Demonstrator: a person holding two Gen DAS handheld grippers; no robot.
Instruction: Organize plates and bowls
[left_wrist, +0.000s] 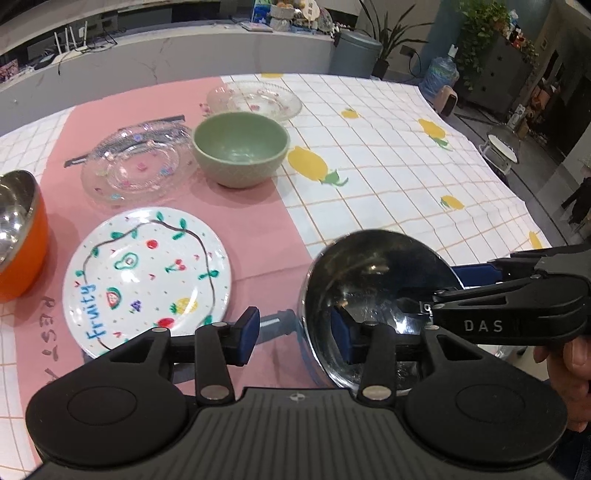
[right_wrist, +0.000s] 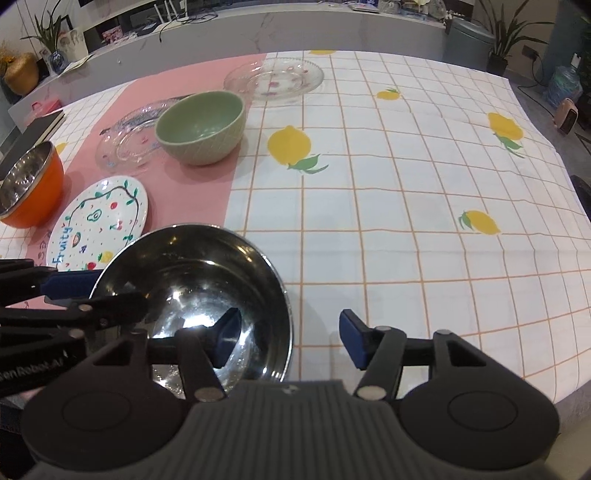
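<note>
the steel bowl (left_wrist: 373, 306) sits upright on the desk (right_wrist: 406, 192) near its front edge, and both grippers straddle its rim from opposite sides. the left gripper (left_wrist: 295, 338) has its jaws spread: one blue pad hangs inside the bowl, the other outside its wall over the pink runner (left_wrist: 258, 221), and neither visibly presses the metal. the right gripper (right_wrist: 290, 341) also has its jaws spread, one pad down inside the bowl, the other outside over the checked cloth (right_wrist: 443, 258), clear of the rim. just beyond the left jaws lies the fruit-painted plate (left_wrist: 147, 277), with the orange bowl (left_wrist: 22, 236) beside it at the far left. further ahead of the jaws stand the green bowl (left_wrist: 240, 147) and, just beside it, a clear glass plate (left_wrist: 136, 166); a second glass plate (left_wrist: 255, 99) lies behind the green bowl, well apart from the jaws.
</note>
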